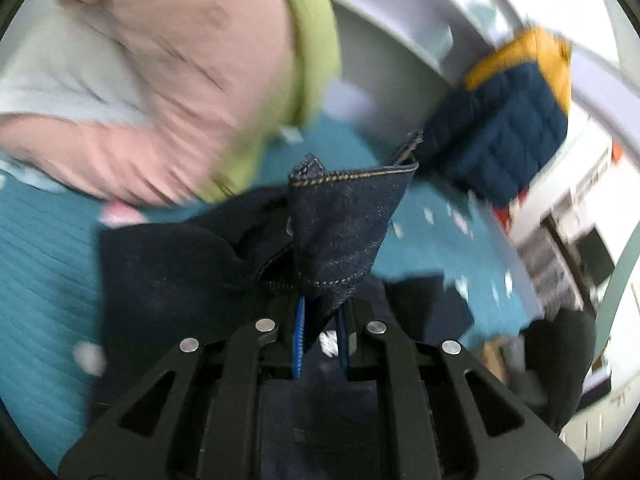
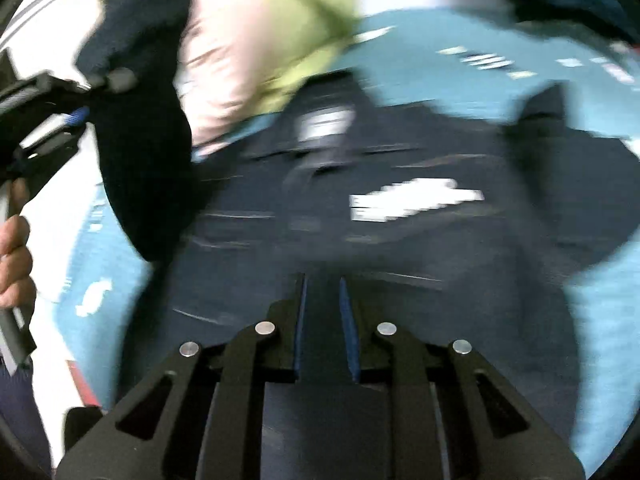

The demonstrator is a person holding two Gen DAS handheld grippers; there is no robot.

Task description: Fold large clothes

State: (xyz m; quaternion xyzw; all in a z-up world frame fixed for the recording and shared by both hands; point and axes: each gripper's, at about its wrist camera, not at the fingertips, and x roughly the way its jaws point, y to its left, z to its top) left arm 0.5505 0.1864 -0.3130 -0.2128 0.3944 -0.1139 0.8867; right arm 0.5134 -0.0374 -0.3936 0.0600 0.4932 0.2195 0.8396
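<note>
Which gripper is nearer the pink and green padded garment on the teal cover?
Left. The left gripper, clamped on the dark denim jeans, is beside the pink and green padded garment; the right gripper is farther, over the jeans' middle.

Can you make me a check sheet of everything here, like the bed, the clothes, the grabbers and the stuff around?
Surface: teal patterned bedspread, partly covered by clothes.
Job's things: dark blue denim jeans spread on it; one hem corner lifted.
Clutter: pink and green garment; navy and yellow quilted jacket.
Grippers: left gripper shut on the jeans' stitched hem; right gripper nearly closed over the jeans, grip unclear through blur.
Cables: nothing seen.
Surroundings: white shelving, blurred; a person's hand holds the left gripper.
</note>
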